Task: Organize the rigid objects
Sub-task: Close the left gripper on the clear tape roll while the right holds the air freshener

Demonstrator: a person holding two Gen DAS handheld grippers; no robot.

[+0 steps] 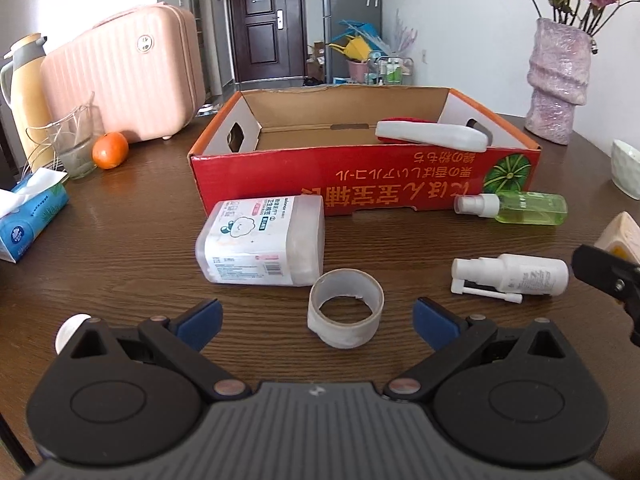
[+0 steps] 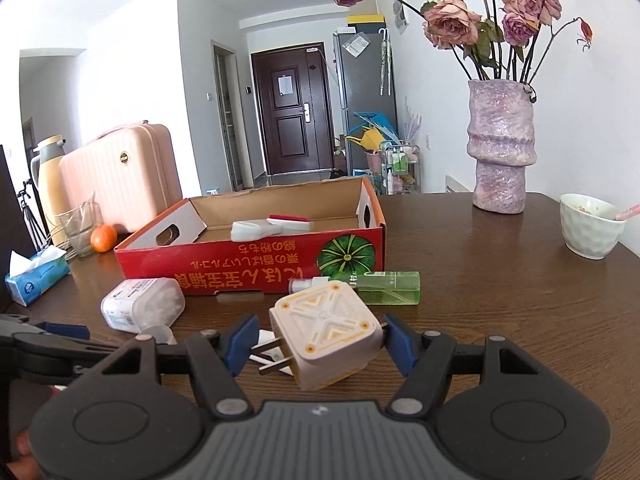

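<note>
A red cardboard box (image 1: 360,188) stands open on the wooden table, with a white and red lint brush (image 1: 432,134) inside. In front of it lie a cotton swab box (image 1: 262,240), a tape roll (image 1: 346,314), a white spray bottle (image 1: 512,276) and a green spray bottle (image 1: 520,207). My left gripper (image 1: 318,320) is open, its fingers on either side of the tape roll and slightly short of it. My right gripper (image 2: 320,342) is shut on a cream plug adapter (image 2: 326,332), held above the table before the box (image 2: 248,264).
A pink case (image 1: 124,88), a thermos (image 1: 26,92), a glass (image 1: 76,144), an orange (image 1: 110,150) and a tissue pack (image 1: 28,212) stand at the left. A vase with roses (image 2: 502,148) and a white bowl (image 2: 590,226) stand at the right.
</note>
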